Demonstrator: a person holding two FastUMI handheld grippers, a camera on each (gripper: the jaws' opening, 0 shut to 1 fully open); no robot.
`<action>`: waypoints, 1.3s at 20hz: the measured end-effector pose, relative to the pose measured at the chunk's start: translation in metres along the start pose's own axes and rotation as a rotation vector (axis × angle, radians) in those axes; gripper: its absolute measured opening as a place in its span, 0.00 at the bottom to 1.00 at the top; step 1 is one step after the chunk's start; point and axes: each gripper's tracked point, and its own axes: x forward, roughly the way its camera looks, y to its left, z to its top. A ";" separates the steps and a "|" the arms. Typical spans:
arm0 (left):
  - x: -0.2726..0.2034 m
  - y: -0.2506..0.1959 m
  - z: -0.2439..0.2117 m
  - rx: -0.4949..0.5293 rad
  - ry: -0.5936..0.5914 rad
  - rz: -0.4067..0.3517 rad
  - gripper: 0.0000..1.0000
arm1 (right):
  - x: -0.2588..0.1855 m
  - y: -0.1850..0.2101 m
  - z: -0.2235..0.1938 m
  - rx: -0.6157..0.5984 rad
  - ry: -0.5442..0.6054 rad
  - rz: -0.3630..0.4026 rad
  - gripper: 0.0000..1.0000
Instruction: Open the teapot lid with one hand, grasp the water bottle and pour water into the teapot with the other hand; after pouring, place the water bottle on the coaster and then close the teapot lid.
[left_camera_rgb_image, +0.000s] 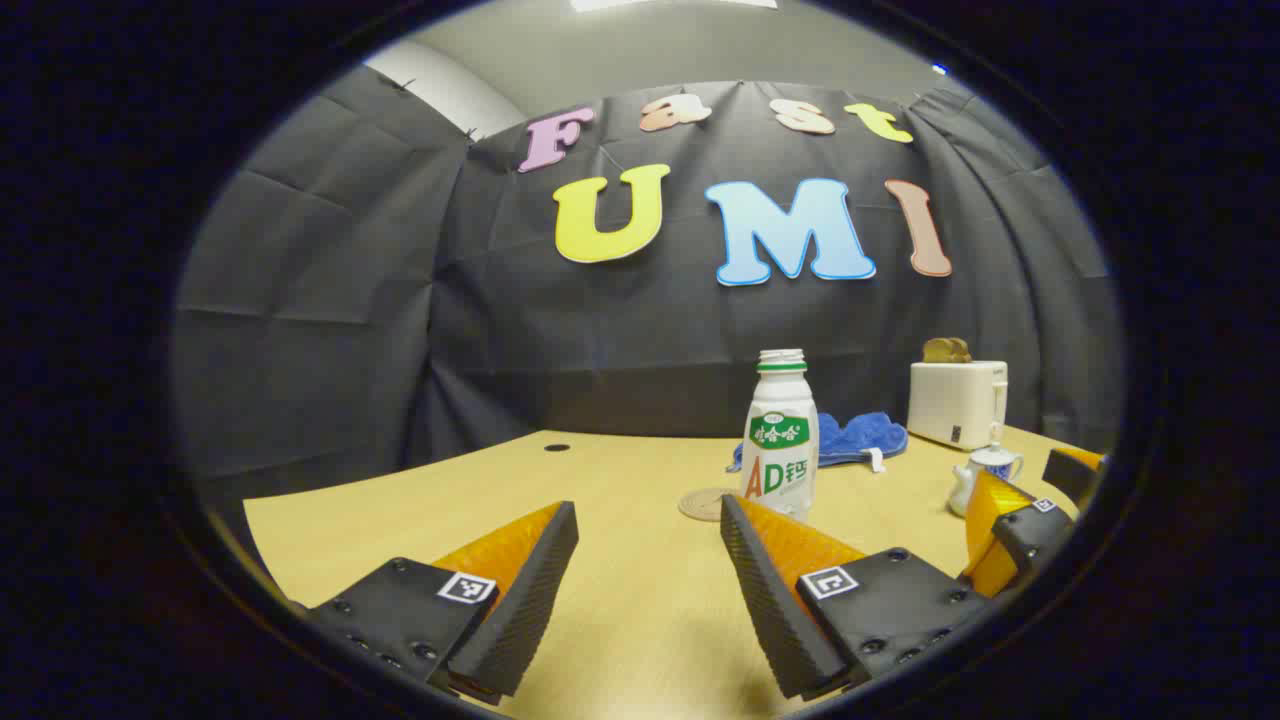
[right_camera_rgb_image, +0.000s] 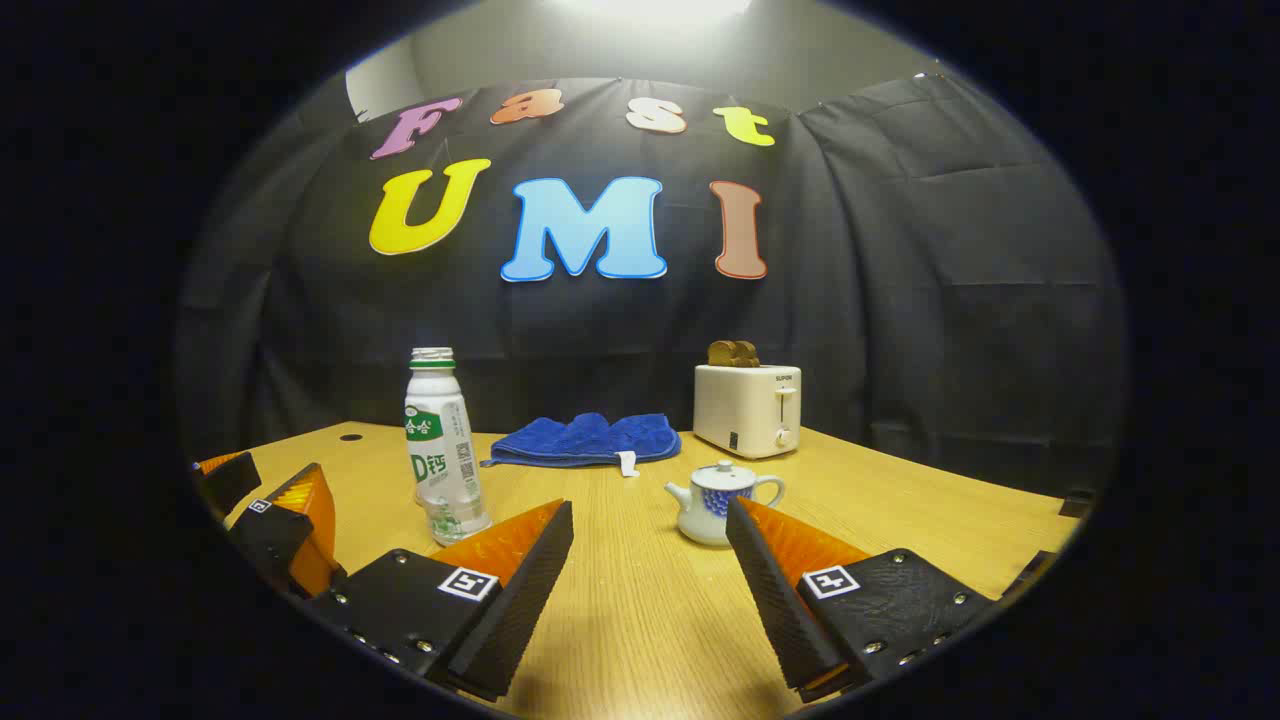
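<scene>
Still lidded teapot (right_camera_rgb_image: 713, 505), untouched bottle (right_camera_rgb_image: 440, 448).

water bottle (left_camera_rgb_image: 779, 437) upright beside coaster (left_camera_rgb_image: 706, 503), lidded teapot (left_camera_rgb_image: 985, 475)

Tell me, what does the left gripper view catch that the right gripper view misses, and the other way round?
Left gripper view: a round coaster lies on the table by the water bottle, and the right gripper stands at the edge, covering part of the teapot.

Right gripper view: the whole teapot, lid on, and the left gripper at the edge.

Both: bottle, teapot, blue cloth, toaster with toast, and the wooden table.
</scene>
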 end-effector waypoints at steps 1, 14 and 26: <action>0.000 -0.001 0.001 0.000 -0.002 -0.006 1.00 | 0.000 -0.004 0.000 0.000 0.000 -0.028 0.95; -0.002 -0.041 0.004 -0.004 -0.015 -0.265 0.93 | -0.018 0.042 0.000 -0.012 -0.012 0.324 0.95; -0.003 -0.034 0.005 -0.004 -0.013 -0.234 1.00 | -0.018 0.021 -0.001 -0.011 -0.009 0.306 0.95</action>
